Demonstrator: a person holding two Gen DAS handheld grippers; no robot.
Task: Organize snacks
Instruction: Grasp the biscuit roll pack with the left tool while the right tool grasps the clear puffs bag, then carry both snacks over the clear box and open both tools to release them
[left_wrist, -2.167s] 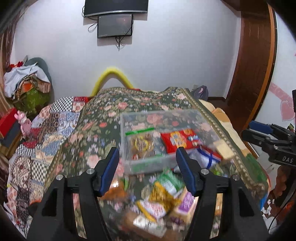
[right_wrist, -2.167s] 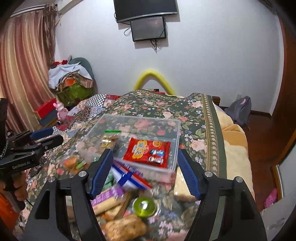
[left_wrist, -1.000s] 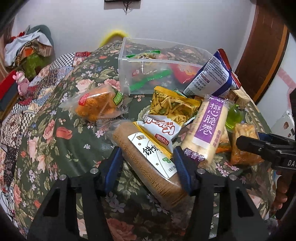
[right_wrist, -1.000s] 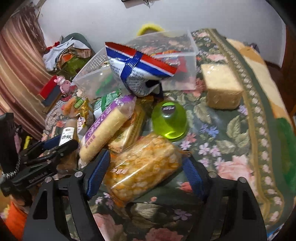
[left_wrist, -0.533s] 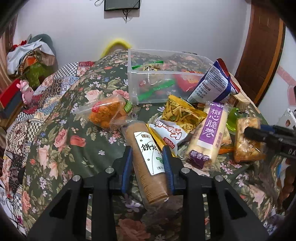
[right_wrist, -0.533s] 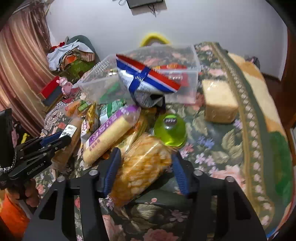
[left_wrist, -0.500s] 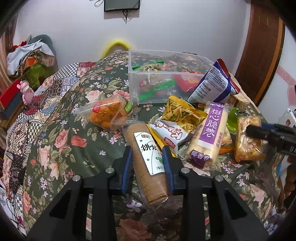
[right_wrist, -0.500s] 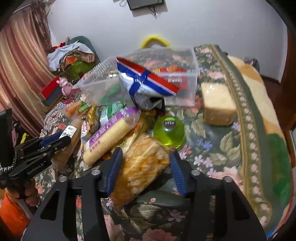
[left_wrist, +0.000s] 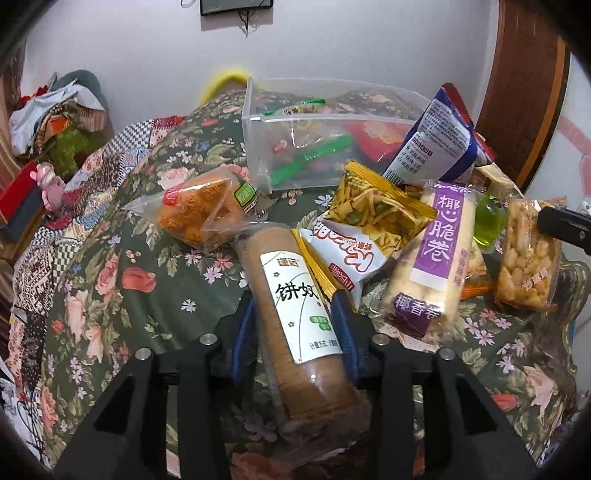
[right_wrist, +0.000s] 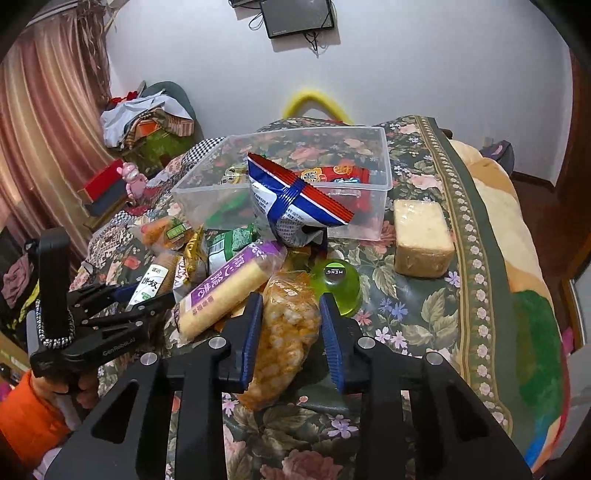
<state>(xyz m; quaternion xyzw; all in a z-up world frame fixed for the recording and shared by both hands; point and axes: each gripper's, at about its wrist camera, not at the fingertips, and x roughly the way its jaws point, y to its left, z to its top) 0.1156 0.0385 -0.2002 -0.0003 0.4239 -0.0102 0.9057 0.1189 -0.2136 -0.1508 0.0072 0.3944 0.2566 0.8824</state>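
Note:
My left gripper is shut on a long brown biscuit roll with a white label; it also shows in the right wrist view. My right gripper is shut on a clear pack of yellow puffed snack, seen at the right in the left wrist view. A clear plastic bin behind the pile holds a red packet and a green-strip bag. A blue, white and red bag leans on its front wall.
Loose snacks lie on the floral bedspread: a purple-labelled roll, a yellow noodle packet, an orange bun bag, a green jelly cup, a wrapped cake block. The bed edge drops at the right.
Both grippers came down from above the bin to the pile and closed, the left on the biscuit roll, the right on the puffed snack pack. Both packs have lifted slightly.

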